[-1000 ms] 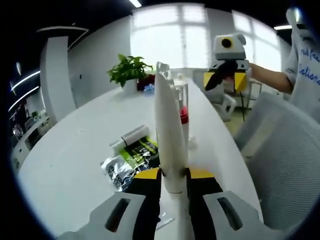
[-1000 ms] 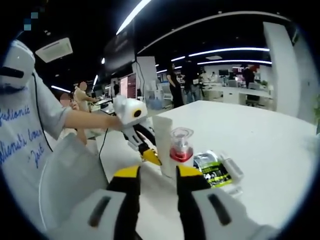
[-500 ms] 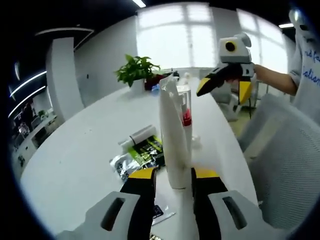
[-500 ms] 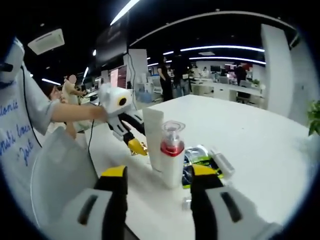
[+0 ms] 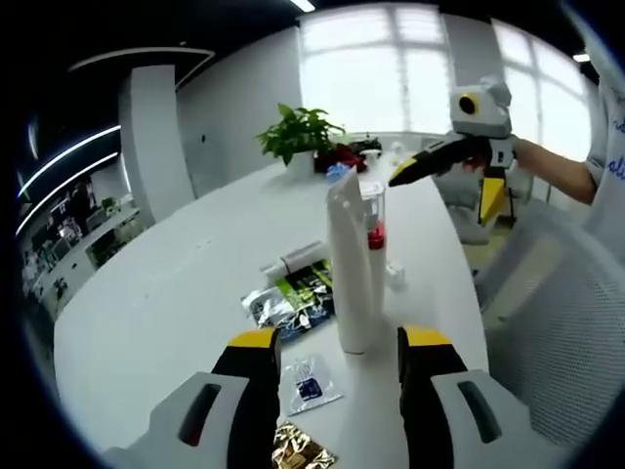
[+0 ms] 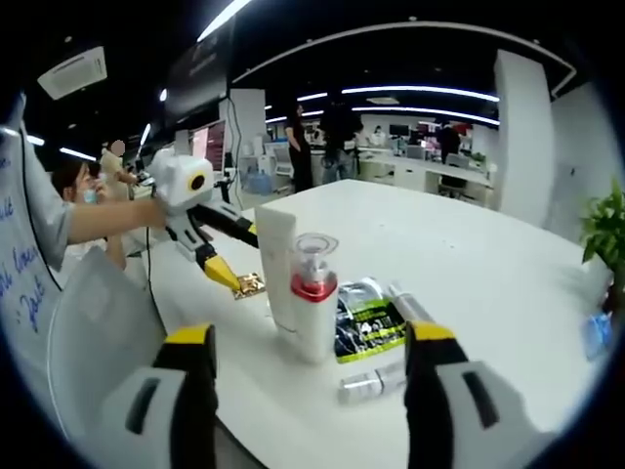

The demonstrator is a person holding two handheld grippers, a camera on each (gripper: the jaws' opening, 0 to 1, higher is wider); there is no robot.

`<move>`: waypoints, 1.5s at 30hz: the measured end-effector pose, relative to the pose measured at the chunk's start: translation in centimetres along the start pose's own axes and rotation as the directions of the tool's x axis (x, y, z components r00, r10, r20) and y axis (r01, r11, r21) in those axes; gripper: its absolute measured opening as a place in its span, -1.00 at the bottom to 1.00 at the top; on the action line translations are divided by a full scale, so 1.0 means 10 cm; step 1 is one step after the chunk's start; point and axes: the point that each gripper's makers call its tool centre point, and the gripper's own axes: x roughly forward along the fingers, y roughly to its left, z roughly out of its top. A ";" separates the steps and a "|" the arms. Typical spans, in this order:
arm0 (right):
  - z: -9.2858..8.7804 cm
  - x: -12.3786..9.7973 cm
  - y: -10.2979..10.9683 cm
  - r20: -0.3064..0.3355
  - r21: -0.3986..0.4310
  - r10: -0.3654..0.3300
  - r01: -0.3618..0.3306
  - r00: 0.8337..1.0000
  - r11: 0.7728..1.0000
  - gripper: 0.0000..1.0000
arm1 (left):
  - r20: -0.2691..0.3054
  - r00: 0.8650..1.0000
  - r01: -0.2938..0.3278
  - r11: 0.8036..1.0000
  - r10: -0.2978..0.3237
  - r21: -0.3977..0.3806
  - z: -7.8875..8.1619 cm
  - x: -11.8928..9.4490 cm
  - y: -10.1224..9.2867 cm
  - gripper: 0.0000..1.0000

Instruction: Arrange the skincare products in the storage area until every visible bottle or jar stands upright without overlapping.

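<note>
The left claw stands apart, gripping nothing; the white tube stands upright on the tabletop just ahead, between its jaws. The pump bottle behind is mostly hidden by the tube. A green sachet and a lying small tube sit ahead to the left. The right claw is also wide apart, tube and bottle just ahead. A clear item, perhaps a vial, lies near its right jaw.

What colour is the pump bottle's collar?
Red, on the pump bottle; clearest in the right gripper view.
</note>
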 end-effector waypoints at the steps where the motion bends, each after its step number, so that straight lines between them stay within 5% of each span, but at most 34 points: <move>1: 0.00 0.00 0.00 0.001 0.000 -0.003 0.003 1.000 1.000 0.62 | 0.001 1.000 -0.010 1.000 0.010 -0.007 0.01 -0.03 0.01 -0.05; 23: -0.03 0.00 0.00 -0.065 -0.032 -0.050 0.048 0.997 0.998 0.95 | -0.027 0.990 -0.137 0.987 0.135 -0.087 0.00 -0.49 -0.04 0.62; 45: 0.02 -0.04 0.06 -0.078 -0.051 -0.048 0.044 0.996 0.998 0.99 | -0.071 0.968 -0.248 0.960 0.241 -0.129 -0.11 -0.86 0.04 0.94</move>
